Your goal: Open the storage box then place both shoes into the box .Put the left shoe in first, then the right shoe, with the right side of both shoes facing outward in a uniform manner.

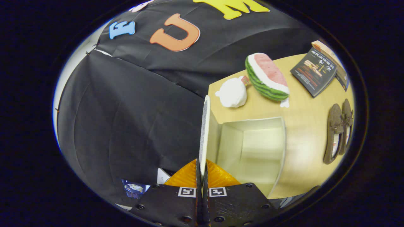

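A: Where's the claw (pixel 202 176) at?

B: Its two fingers (pixel 186 178) are drawn in tight, pinching the box's lid (pixel 204 132) between them. The lid stands up on edge, so you see it as a thin white strip running straight ahead from the fingertips.

A: So the box (pixel 252 148) is open?

B: Yes. It sits on the table (pixel 303 135) just ahead of the fingers and a little to their right, a white box with its inside bare. The lid rises along its left side, at the table's edge next to the black cloth (pixel 132 119).

A: And the shoes (pixel 339 129)?

B: Both lie outside the box, on the table well to the right of it. They are brown loafers, side by side and touching, toes pointing away from the claw. Which one is left and which right I cannot tell from here.

A: Anything else on the table?

B: Beyond the box there's a white plush lump (pixel 232 93), and just beside it a watermelon slice toy (pixel 266 77), green rind, pink face. Farther right lies a dark book (pixel 314 72), with another book's edge (pixel 342 78) showing past it.

A: Is the claw touching anything but the lid?

B: Not that I can see.
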A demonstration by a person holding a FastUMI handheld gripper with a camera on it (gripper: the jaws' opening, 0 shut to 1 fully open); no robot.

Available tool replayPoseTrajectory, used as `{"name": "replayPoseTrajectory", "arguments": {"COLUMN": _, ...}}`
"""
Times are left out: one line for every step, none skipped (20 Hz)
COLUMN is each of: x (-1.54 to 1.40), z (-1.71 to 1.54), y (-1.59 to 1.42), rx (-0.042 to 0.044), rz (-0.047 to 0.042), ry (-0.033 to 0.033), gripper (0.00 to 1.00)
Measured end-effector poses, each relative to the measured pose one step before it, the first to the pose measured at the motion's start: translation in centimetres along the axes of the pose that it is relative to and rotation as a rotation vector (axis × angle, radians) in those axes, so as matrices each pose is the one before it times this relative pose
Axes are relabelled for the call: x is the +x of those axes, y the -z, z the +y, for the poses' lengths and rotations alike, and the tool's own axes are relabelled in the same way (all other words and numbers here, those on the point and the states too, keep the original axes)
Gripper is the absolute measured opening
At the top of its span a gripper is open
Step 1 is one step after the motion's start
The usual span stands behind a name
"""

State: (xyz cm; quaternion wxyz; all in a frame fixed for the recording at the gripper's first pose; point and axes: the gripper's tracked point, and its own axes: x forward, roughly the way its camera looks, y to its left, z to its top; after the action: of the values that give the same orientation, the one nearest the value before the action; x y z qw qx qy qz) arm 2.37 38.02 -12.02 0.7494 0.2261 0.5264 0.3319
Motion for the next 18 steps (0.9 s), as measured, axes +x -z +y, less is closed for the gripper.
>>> {"name": "replayPoseTrajectory", "arguments": {"x": 0.761, "z": 1.358, "y": -0.080, "rx": -0.00641, "rz": 0.00057, "ry": -0.00492, "gripper": 0.01}}
{"name": "replayPoseTrajectory", "arguments": {"x": 0.804, "z": 1.525, "y": 0.002, "rx": -0.00306, "rz": -0.00223, "ry": -0.00872, "gripper": 0.01}}
{"name": "replayPoseTrajectory", "arguments": {"x": 0.896, "z": 1.092, "y": 0.131, "rx": -0.00668, "rz": 0.00761, "ry": 0.00353, "gripper": 0.03}}
{"name": "replayPoseTrajectory", "arguments": {"x": 0.761, "z": 0.965, "y": 0.245, "rx": -0.00463, "rz": 0.00636, "ry": -0.00035, "gripper": 0.03}}
{"name": "replayPoseTrajectory", "arguments": {"x": 1.405, "z": 0.929, "y": 0.236, "rx": -0.00450, "rz": 0.00067, "ry": 0.00075, "gripper": 0.03}}
{"name": "replayPoseTrajectory", "arguments": {"x": 0.009, "z": 0.791, "y": 0.190, "rx": -0.00803, "rz": 0.00806, "ry": 0.00214, "gripper": 0.10}}
{"name": "replayPoseTrajectory", "arguments": {"x": 0.774, "z": 0.401, "y": 0.148, "rx": -0.01404, "rz": -0.00285, "ry": 0.01019, "gripper": 0.10}}
{"name": "replayPoseTrajectory", "arguments": {"x": 0.571, "z": 0.134, "y": -0.073, "rx": -0.00778, "rz": -0.00976, "ry": 0.00723, "gripper": 0.21}}
{"name": "replayPoseTrajectory", "arguments": {"x": 0.464, "z": 0.214, "y": 0.272, "rx": -0.01036, "rz": -0.00774, "ry": 0.01203, "gripper": 0.32}}
{"name": "replayPoseTrajectory", "arguments": {"x": -0.221, "z": 0.246, "y": 0.045, "rx": -0.00660, "rz": -0.00844, "ry": -0.00829, "gripper": 0.42}}
{"name": "replayPoseTrajectory", "arguments": {"x": -0.009, "z": 0.168, "y": 0.166, "rx": -0.00384, "rz": -0.00162, "ry": -0.00295, "gripper": 0.58}}
{"name": "replayPoseTrajectory", "arguments": {"x": -0.135, "z": 0.115, "y": 0.273, "rx": -0.00148, "rz": -0.00116, "ry": -0.00306, "gripper": 0.74}}
{"name": "replayPoseTrajectory", "arguments": {"x": -0.090, "z": 0.126, "y": 0.198, "rx": 0.00359, "rz": 0.00069, "ry": -0.01154, "gripper": 0.78}}
{"name": "replayPoseTrajectory", "arguments": {"x": -0.345, "z": -0.210, "y": 0.203, "rx": 0.00111, "rz": 0.00349, "ry": 0.00547, "gripper": 0.87}}
{"name": "replayPoseTrajectory", "arguments": {"x": -0.326, "z": -0.598, "y": 0.014, "rx": -0.00341, "rz": -0.00064, "ry": 0.01491, "gripper": 0.90}}
{"name": "replayPoseTrajectory", "arguments": {"x": -0.456, "z": -0.559, "y": 0.044, "rx": -0.01163, "rz": -0.00389, "ry": 0.01307, "gripper": 0.94}}
{"name": "replayPoseTrajectory", "arguments": {"x": -0.341, "z": -1.109, "y": -0.081, "rx": -0.01911, "rz": -0.00364, "ry": 0.03200, "gripper": 0.94}}
{"name": "replayPoseTrajectory", "arguments": {"x": -0.432, "z": -1.343, "y": 0.126, "rx": -0.01619, "rz": 0.00047, "ry": 0.04530, "gripper": 0.96}}
